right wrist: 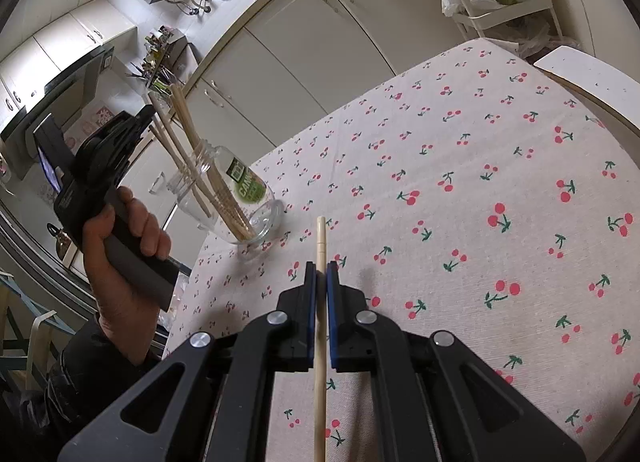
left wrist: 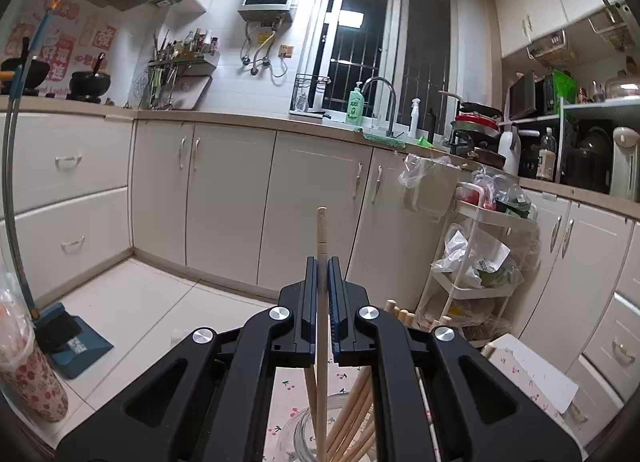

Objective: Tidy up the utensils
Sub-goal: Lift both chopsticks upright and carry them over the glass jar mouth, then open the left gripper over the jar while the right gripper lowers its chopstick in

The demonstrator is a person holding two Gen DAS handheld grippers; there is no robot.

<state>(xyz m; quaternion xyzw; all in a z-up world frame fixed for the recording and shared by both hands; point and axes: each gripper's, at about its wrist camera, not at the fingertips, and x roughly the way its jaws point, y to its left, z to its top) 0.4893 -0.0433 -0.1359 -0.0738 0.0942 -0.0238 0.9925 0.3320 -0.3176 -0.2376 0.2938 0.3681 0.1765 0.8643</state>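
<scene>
Wooden chopstick (left wrist: 321, 302) is sitting pinched between the blue pads of the left gripper (left wrist: 321, 274), its top end sticking up past the fingertips and its lower end reaching down into the mouth of the glass jar (left wrist: 308, 434) below. Several more chopsticks (left wrist: 352, 406) are leaning inside that jar. From the right wrist view, the jar (right wrist: 256, 213) is standing close to the left edge of the table, with the sticks (right wrist: 188, 129) fanning up out of it beside the left gripper (right wrist: 132, 121), which a hand (right wrist: 128, 246) is gripping by its handle.

Another chopstick (right wrist: 320, 302) is being clamped in the right gripper (right wrist: 321, 274), jaws pressed tight on it, tip pointing forward over the cherry-print tablecloth (right wrist: 460, 181). Cloth to the right of the jar is lying bare all the way to the far rounded edge, giving wide room. Beyond the table's far corner a white chair (right wrist: 592, 77) is sitting just beside it, and a white trolley (left wrist: 472, 262) is standing against the cabinets.
</scene>
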